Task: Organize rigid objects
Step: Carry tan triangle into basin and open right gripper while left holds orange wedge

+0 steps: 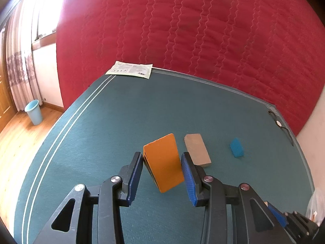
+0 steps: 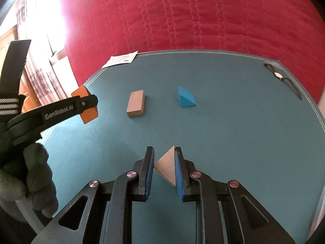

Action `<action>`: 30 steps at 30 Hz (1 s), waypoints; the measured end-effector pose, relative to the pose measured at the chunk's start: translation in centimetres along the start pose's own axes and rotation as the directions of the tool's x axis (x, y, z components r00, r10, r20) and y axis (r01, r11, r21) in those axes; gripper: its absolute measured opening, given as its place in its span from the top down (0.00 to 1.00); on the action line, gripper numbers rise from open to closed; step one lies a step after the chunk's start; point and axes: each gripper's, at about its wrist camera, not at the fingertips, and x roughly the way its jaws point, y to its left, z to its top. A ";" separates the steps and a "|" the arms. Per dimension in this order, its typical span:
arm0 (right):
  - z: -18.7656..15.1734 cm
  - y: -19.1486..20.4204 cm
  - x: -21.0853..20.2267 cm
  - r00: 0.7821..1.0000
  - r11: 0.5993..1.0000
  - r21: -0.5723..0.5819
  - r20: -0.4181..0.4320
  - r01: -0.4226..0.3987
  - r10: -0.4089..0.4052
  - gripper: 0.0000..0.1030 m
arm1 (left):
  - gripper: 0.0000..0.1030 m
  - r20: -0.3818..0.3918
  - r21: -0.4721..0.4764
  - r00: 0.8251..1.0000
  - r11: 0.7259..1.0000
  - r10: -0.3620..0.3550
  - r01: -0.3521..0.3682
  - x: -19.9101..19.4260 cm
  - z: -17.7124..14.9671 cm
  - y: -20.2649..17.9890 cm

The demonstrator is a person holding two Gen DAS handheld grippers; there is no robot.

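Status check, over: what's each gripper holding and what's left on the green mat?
Left gripper shut on orange wedge block. Right gripper shut on tan wooden triangle. Tan rectangular block and blue triangular block loose on mat. Nothing blocking.

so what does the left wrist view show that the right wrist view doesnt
Only the left wrist view shows the blue bin on the wooden floor, and the left gripper head-on, shut on the orange block.

Only the right wrist view shows the right gripper shut on a tan wooden triangle, and a gloved hand.

Both show the teal mat, tan rectangular block, blue wedge, white packet, red quilt and the orange block.
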 end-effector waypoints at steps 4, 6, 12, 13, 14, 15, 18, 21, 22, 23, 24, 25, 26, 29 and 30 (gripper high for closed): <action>-0.7 -0.6 -1.5 1.000 1.000 0.020 0.014 0.003 -0.004 0.80 | 0.60 0.009 0.005 1.000 1.000 -0.008 0.007 -0.4 0.0 -0.3; -1.0 -1.0 -2.6 1.000 0.999 0.035 0.028 0.003 -0.004 0.80 | 0.60 0.013 0.012 1.000 1.000 -0.013 0.013 -0.5 -0.1 -0.5; -1.5 -2.2 -5.4 0.997 0.998 0.064 0.067 0.022 -0.027 0.81 | 0.60 0.025 0.040 0.999 0.999 -0.037 0.036 -1.2 -0.3 -1.4; -1.7 -2.5 -5.8 0.997 0.997 0.068 0.071 0.028 -0.033 0.81 | 0.60 0.027 0.044 0.999 0.998 -0.041 0.040 -1.3 -0.3 -1.6; -1.8 -2.8 -6.2 0.996 0.997 0.074 0.075 0.035 -0.040 0.80 | 0.60 0.030 0.049 0.998 0.998 -0.046 0.044 -1.5 -0.4 -1.8; -2.0 -3.2 -6.6 0.996 0.996 0.080 0.079 0.043 -0.050 0.80 | 0.60 0.033 0.054 0.998 0.997 -0.049 0.048 -1.6 -0.4 -1.9; -2.5 -4.4 -7.9 0.993 0.992 0.103 0.090 0.071 -0.080 0.81 | 0.60 0.037 0.070 0.997 0.996 -0.060 0.058 -2.0 -0.6 -2.6; -3.1 -5.8 -9.2 0.988 0.986 0.132 0.099 0.104 -0.118 0.80 | 0.60 0.041 0.085 0.997 0.994 -0.070 0.066 -2.3 -0.9 -3.1; -3.4 -6.4 -9.7 0.986 0.983 0.142 0.102 0.116 -0.131 0.81 | 0.60 0.042 0.091 0.996 0.993 -0.074 0.070 -2.4 -0.9 -3.3; -3.6 -6.9 -10.1 0.984 0.980 0.153 0.104 0.128 -0.144 0.81 | 0.60 0.043 0.098 0.996 0.992 -0.078 0.074 -2.5 -1.0 -3.5; -3.8 -7.5 -10.5 0.981 0.976 0.165 0.106 0.141 -0.160 0.81 | 0.60 0.044 0.103 0.996 0.992 -0.082 0.078 -2.6 -1.1 -3.7; -4.0 -8.1 -10.9 0.979 0.972 0.177 0.107 0.153 -0.173 0.81 | 0.60 0.045 0.109 0.995 0.991 -0.086 0.081 -2.7 -1.2 -3.9; -4.3 -8.8 -11.4 0.976 0.967 0.193 0.109 0.167 -0.190 0.81 | 0.60 0.046 0.117 0.995 0.990 -0.089 0.083 -2.8 -1.3 -4.1; -4.8 -10.7 -12.5 0.967 0.951 0.237 0.114 0.198 -0.230 0.81 | 0.60 0.045 0.127 0.994 0.988 -0.096 0.090 -3.0 -1.7 -4.6; -5.0 -11.4 -12.9 0.963 0.944 0.253 0.115 0.210 -0.245 0.81 | 0.60 0.044 0.129 0.994 0.987 -0.100 0.093 -3.0 -1.7 -4.7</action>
